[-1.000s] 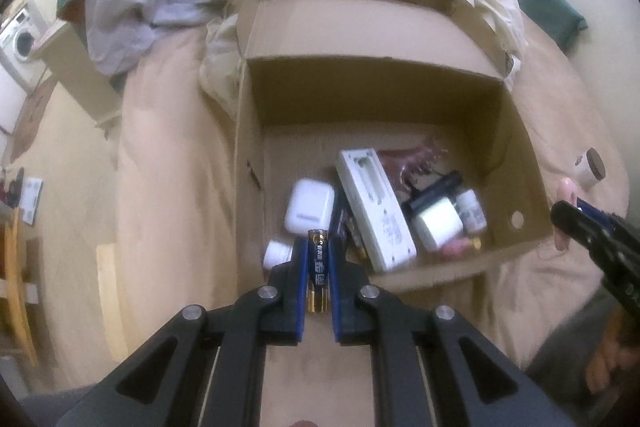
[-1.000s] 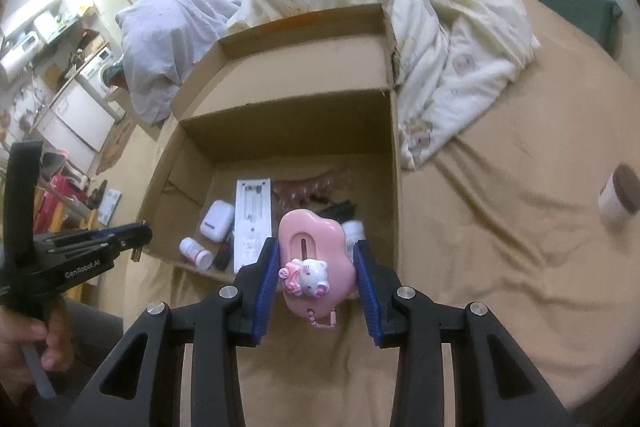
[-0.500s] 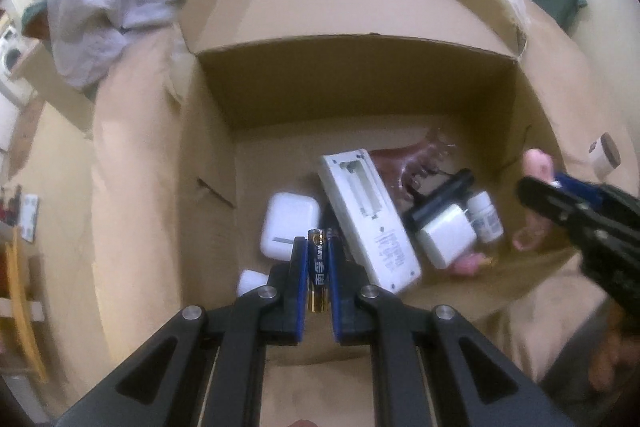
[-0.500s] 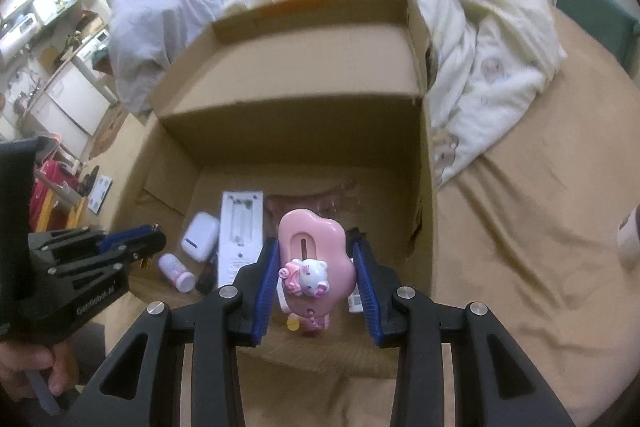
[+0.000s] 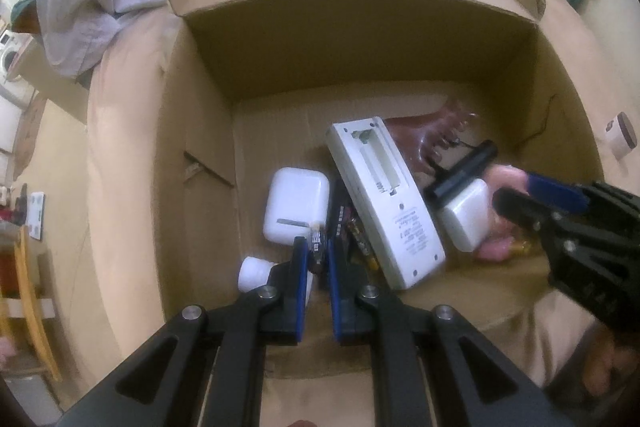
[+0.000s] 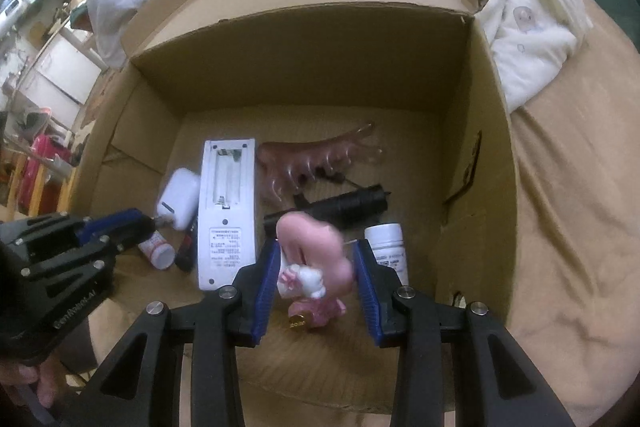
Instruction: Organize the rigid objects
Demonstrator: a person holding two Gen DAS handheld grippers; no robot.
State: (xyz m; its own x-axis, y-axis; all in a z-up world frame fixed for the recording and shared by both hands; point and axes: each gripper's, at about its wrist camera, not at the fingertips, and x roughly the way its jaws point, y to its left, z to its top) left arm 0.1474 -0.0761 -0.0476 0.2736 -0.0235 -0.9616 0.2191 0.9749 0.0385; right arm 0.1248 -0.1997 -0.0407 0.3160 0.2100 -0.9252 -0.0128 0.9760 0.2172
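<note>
1. Bedroom setting: rumpled white duvet (image 6: 532, 15) at the back, tan bedsheet (image 6: 572, 187) underneath, and the open cardboard box (image 6: 304, 67) now fills both views. A second ago I was looking at it from further back, so both hands have come right in over the front wall.

2. My left gripper (image 5: 318, 259) has its jaws narrow, pinched on the battery (image 5: 316, 245). It sat high and clear between the pads before; now only the top shows, low in the box beside the white earbuds case (image 5: 296, 209) and the small white pill bottle (image 5: 256, 269).

3. My right gripper (image 6: 316, 267): jaws spread wide, gaps either side of the pink cat charm (image 6: 316, 263), which is blurred and tilted. Half a second ago it was squarely clamped, so I read this as released and dropping.

4. It's coming down between the white remote (image 6: 228, 215), lying battery bay up, and the white supplement bottle (image 6: 386, 247), just in front of the black flashlight (image 6: 348, 205). A clear pink hair claw (image 6: 316, 159) lies further back.

5. So one item is as good as boxed; the battery drop looks next.

6. One brown-lidded jar (image 5: 620, 135) waits outside on the sheet.
</note>
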